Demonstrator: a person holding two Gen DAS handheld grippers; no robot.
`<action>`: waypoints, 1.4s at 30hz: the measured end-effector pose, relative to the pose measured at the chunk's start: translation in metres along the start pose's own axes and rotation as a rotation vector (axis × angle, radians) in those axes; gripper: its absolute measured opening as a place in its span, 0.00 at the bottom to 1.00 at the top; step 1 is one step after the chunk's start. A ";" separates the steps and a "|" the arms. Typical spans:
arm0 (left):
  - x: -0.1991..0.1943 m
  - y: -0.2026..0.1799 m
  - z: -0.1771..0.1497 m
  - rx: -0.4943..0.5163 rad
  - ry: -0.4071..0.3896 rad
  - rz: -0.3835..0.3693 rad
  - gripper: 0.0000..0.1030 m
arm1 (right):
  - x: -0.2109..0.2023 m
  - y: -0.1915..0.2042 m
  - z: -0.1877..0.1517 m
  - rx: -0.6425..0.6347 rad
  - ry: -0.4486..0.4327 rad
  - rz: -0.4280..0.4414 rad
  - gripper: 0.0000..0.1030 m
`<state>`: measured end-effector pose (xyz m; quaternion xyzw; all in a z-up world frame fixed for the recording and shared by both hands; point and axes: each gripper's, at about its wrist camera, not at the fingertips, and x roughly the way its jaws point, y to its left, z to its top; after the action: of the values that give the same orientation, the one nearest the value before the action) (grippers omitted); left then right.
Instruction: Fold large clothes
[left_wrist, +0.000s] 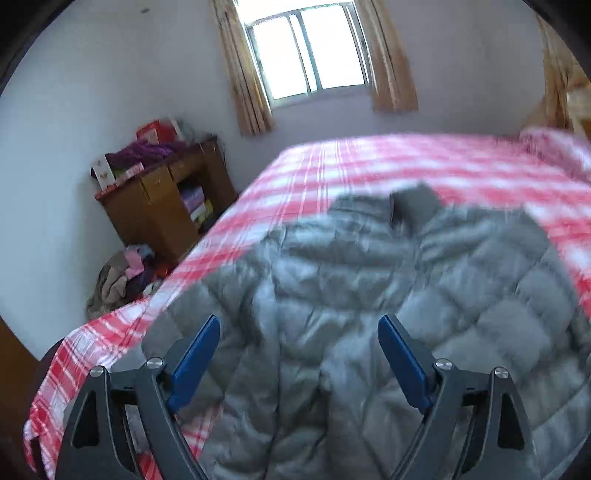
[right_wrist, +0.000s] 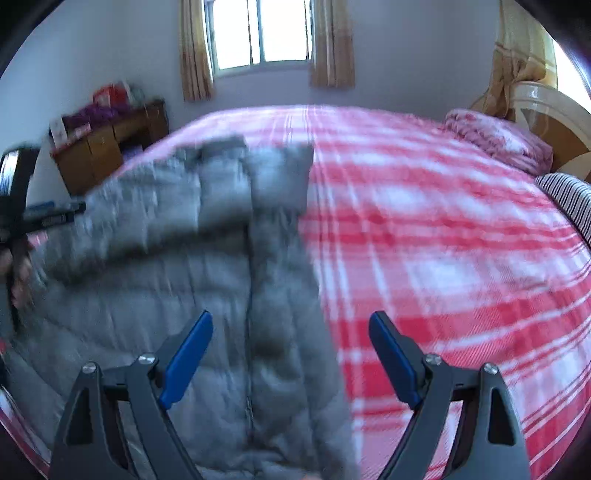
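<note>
A grey quilted puffer jacket (left_wrist: 369, 280) lies spread on the bed with its zipper running toward me. In the left wrist view my left gripper (left_wrist: 299, 328) hovers above the jacket's lower part, jaws wide apart and nothing between the blue pads (left_wrist: 195, 362). In the right wrist view the jacket (right_wrist: 207, 266) covers the left half of the bed. My right gripper (right_wrist: 291, 325) stands open above the jacket's right edge, holding nothing. The left gripper (right_wrist: 40, 218) and a hand show at the far left of that view, over the jacket's sleeve side.
The bed carries a red and white plaid sheet (right_wrist: 443, 240). A pink pillow (right_wrist: 495, 140) and a striped one (right_wrist: 569, 199) lie by the headboard at right. A wooden desk (left_wrist: 162, 199) with clutter stands left of the bed, clothes (left_wrist: 118, 280) piled on the floor beside it.
</note>
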<state>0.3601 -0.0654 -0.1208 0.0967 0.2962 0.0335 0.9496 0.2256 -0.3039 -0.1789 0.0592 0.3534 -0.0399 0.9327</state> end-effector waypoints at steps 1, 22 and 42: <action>0.003 -0.003 0.005 -0.013 0.004 -0.003 0.86 | -0.001 0.000 0.011 0.002 -0.012 -0.006 0.86; 0.126 -0.059 -0.029 -0.009 0.241 0.080 0.89 | 0.199 0.039 0.088 -0.079 0.094 0.012 0.70; 0.088 -0.044 0.006 -0.072 0.135 0.014 0.94 | 0.169 0.036 0.110 -0.036 0.009 0.000 0.64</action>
<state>0.4362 -0.0984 -0.1735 0.0621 0.3575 0.0571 0.9301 0.4278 -0.2893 -0.2061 0.0425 0.3583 -0.0330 0.9321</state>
